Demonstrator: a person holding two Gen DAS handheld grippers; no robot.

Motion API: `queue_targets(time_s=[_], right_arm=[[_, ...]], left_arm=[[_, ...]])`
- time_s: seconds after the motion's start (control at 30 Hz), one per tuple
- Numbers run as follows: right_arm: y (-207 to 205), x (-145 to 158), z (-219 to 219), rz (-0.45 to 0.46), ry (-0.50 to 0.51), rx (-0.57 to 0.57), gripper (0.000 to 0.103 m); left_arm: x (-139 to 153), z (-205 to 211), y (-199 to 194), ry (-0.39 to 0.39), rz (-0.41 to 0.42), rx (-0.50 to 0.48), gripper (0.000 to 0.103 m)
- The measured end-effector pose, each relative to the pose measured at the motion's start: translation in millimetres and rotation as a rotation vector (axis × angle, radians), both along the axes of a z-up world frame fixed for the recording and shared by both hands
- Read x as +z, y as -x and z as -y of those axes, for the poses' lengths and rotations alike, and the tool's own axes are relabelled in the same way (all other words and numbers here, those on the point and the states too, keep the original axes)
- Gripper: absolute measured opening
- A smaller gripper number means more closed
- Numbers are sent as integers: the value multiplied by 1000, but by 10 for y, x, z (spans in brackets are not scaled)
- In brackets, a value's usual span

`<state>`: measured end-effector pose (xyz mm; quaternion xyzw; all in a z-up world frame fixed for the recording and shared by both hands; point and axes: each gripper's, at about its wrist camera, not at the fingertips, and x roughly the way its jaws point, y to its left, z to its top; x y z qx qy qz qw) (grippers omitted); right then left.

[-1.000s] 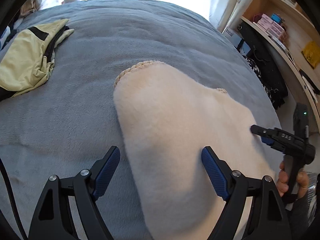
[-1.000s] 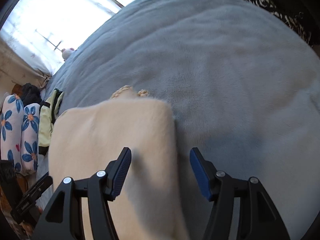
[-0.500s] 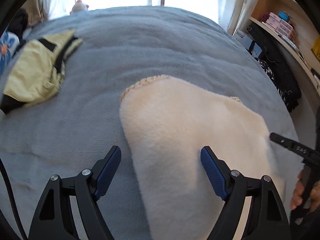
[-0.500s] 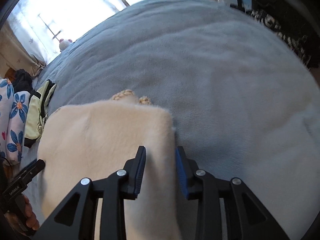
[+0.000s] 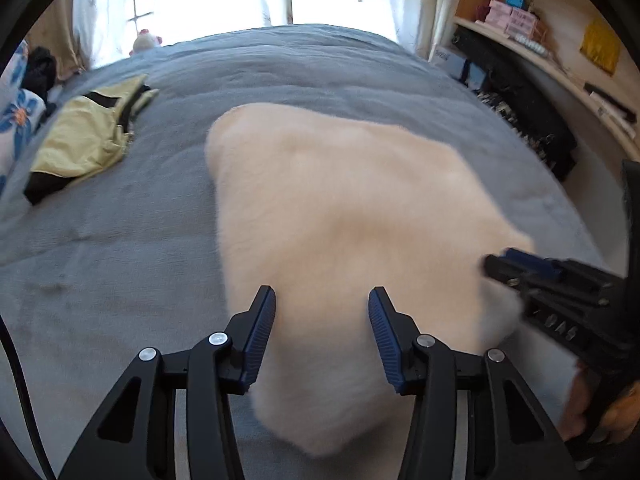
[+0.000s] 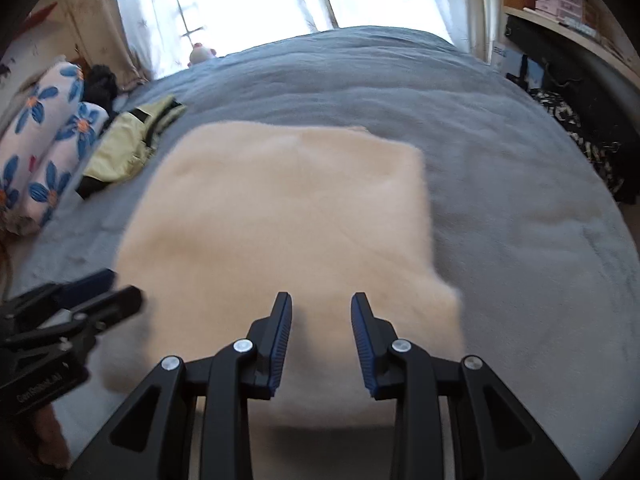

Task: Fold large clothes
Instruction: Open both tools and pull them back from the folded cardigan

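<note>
Cream fleece garment (image 5: 340,216) — folded flat on grey bedspread (image 5: 120,240) | left gripper (image 5: 322,336) closing, pads apart, pinching nothing | right gripper (image 6: 320,332) part-spread, empty — hovering, apparently for another fold.

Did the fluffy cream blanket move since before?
Yes. The cream blanket slid left, closer to the yellow jacket on the grey bed.

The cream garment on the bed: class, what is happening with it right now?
A person holds a gripper in each hand over a folded cream garment on a grey bed. The left gripper is closing, fabric between its jaws. The right gripper sits narrowed over the near edge; a grip can't be confirmed. A yellow garment lies aside, untouched.
</note>
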<state>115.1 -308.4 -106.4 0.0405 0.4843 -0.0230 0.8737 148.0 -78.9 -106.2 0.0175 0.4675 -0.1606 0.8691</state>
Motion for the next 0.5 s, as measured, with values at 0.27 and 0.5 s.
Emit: queue_targets(time_s=[0.27,0.5], right_arm=[[290,-56,470,-30,1,-131,16],[365,-50,565,-23,-69,-169,20]], left_arm=[[-151,-193,71,61,-43,27,49],[-156,-201,57,69,-54,39,49]])
